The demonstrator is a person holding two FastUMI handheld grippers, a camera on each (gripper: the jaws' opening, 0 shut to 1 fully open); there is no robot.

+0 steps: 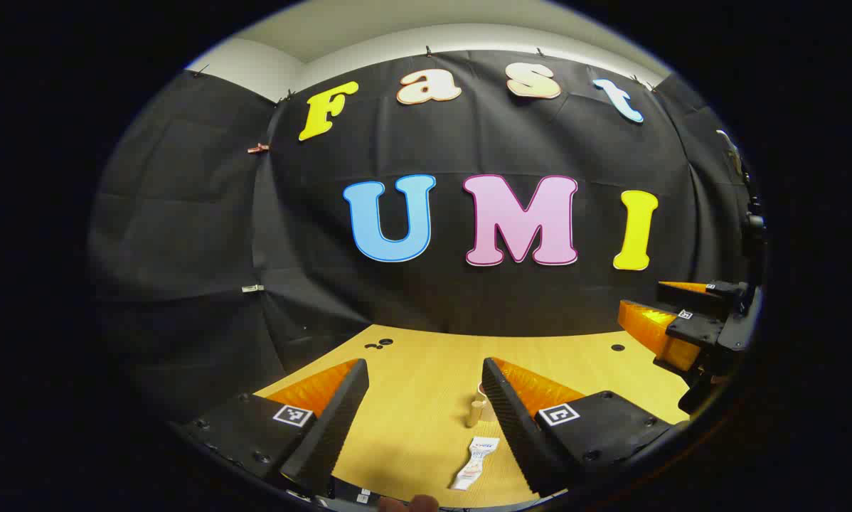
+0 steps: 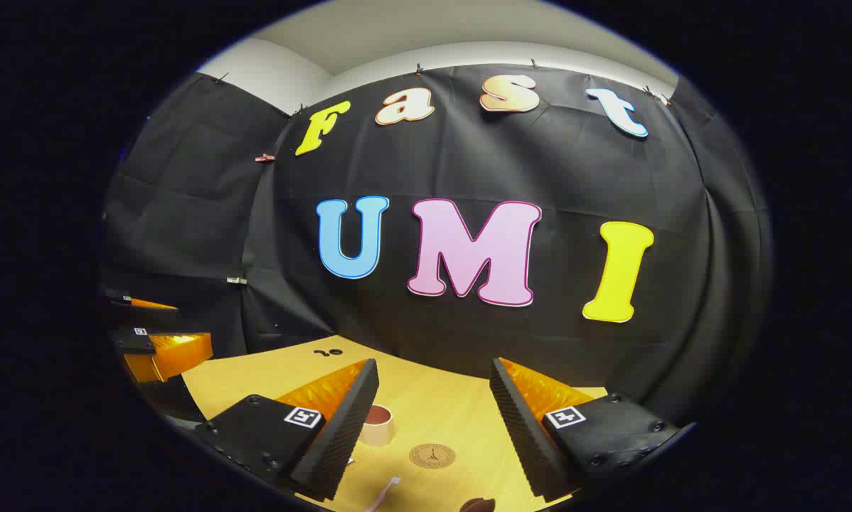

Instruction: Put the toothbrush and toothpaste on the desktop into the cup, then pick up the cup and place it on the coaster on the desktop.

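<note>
In the left gripper view, your left gripper (image 1: pixel 426 419) hung above the wooden desk (image 1: pixel 412 370) with its fingers spread wide and nothing between them. The toothpaste (image 1: pixel 474 464) lay flat below them, its printing too small to read; the cup (image 1: pixel 476 410) stood just beyond. Your right gripper (image 1: pixel 671 313) hovered off to the side.

In the right gripper view, that gripper (image 2: pixel 433 419) was equally wide and empty above the cup (image 2: pixel 377 424), round stamped coaster (image 2: pixel 432 455) and white toothbrush (image 2: pixel 383 494).

Nothing legible is showing on the objects. The toothpaste (image 1: pixel 474 464) tube is carrying print too small to read, and the coaster (image 2: pixel 432 455) on the desk (image 2: pixel 461 416) is bearing a blurred round emblem.
</note>
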